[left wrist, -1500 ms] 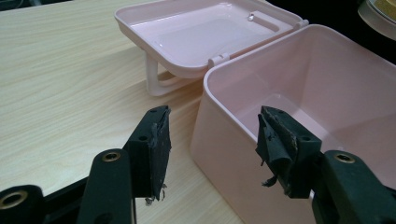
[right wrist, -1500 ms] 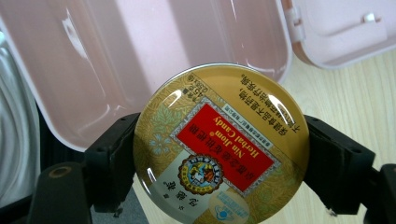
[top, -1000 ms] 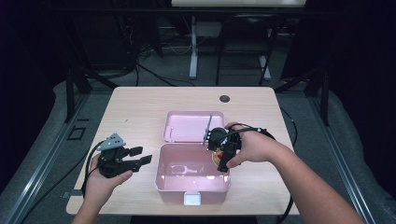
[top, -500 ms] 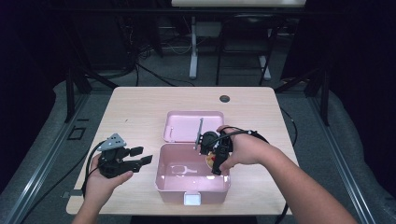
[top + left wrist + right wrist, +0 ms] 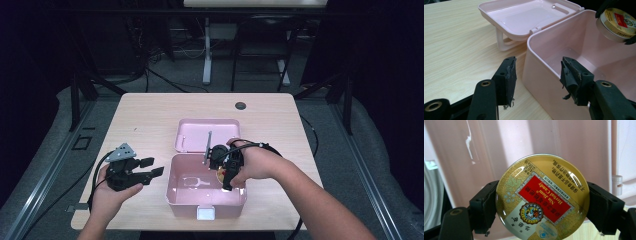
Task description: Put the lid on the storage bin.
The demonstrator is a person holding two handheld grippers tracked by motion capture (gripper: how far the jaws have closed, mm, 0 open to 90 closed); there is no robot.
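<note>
A pale wooden table (image 5: 150, 120) stands in a dark room, with cables and metal stand legs on the grey floor behind it. Near the table's far edge lies a small dark disc (image 5: 241, 105). At the middle of the near edge sits an open pink box (image 5: 190, 202), its lid (image 5: 200, 135) folded back flat toward the far edge; a clear, glossy film lies on its floor. The right gripper (image 5: 223, 176) hangs over the box's right side, jaws clamped on the rim of a round gold tin (image 5: 542, 197) with a red label, held just above the opening. The left gripper (image 5: 152, 167) rests beside the box's left wall, jaws apart and holding nothing.
</note>
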